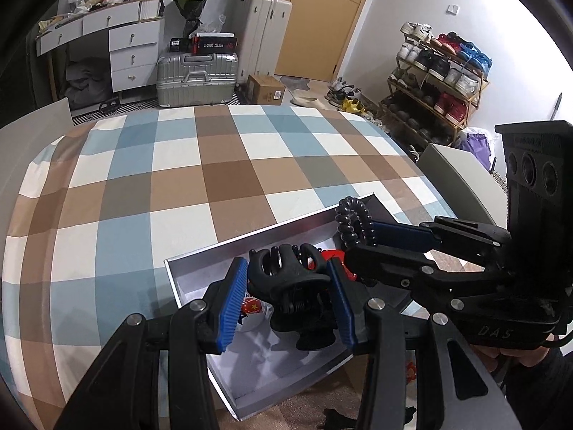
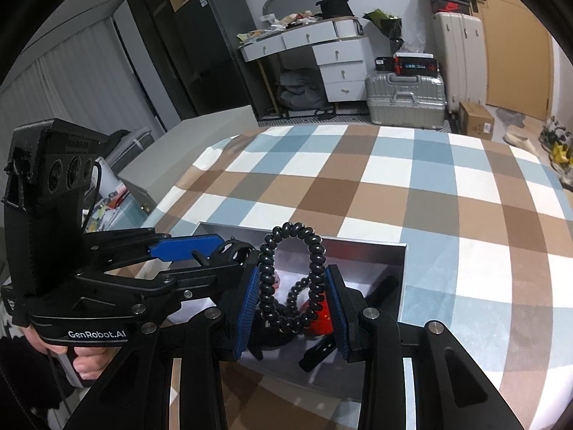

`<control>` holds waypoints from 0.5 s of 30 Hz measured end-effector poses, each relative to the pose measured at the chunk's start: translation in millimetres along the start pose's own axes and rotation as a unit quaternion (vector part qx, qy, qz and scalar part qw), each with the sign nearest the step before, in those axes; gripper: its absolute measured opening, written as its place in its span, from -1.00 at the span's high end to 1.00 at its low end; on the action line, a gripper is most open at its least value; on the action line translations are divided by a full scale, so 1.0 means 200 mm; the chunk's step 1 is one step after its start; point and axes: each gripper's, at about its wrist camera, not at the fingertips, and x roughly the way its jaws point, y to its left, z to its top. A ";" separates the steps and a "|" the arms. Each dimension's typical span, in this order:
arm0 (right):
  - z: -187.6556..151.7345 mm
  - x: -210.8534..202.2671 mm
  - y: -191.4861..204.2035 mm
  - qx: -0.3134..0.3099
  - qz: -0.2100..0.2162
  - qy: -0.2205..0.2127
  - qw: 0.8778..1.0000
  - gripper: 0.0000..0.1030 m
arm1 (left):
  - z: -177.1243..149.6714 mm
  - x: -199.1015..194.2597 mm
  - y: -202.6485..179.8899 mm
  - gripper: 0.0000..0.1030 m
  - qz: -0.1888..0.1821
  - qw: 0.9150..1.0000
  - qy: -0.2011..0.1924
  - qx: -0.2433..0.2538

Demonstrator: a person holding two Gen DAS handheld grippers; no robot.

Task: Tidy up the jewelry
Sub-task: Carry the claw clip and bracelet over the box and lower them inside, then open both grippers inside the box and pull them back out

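My left gripper (image 1: 286,299) is shut on a black claw hair clip (image 1: 290,283) and holds it over the open grey box (image 1: 200,261). My right gripper (image 2: 292,301) is shut on a black spiral hair tie (image 2: 292,279), also over the box (image 2: 372,251). In the left wrist view the right gripper (image 1: 361,240) comes in from the right with the hair tie (image 1: 352,222) at its tip. In the right wrist view the left gripper (image 2: 218,251) comes in from the left. Red items (image 2: 318,317) and a small badge (image 1: 250,307) lie inside the box.
The box lies on a bed with a blue, brown and white checked cover (image 1: 215,179). Beyond the bed are a white desk (image 1: 125,36), silver suitcases (image 1: 197,75), a cardboard carton (image 1: 265,87) and a shoe rack (image 1: 437,82).
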 end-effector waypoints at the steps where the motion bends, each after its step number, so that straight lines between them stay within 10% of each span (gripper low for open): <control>1: 0.00 0.00 0.00 -0.001 -0.002 0.000 1.000 0.29 | 0.00 0.00 0.00 0.24 0.000 1.000 0.001 0.000; 15: -0.02 -0.08 -0.02 0.019 -0.016 -0.025 0.999 -0.09 | 0.01 -0.01 -0.01 0.19 0.000 1.000 0.000 0.006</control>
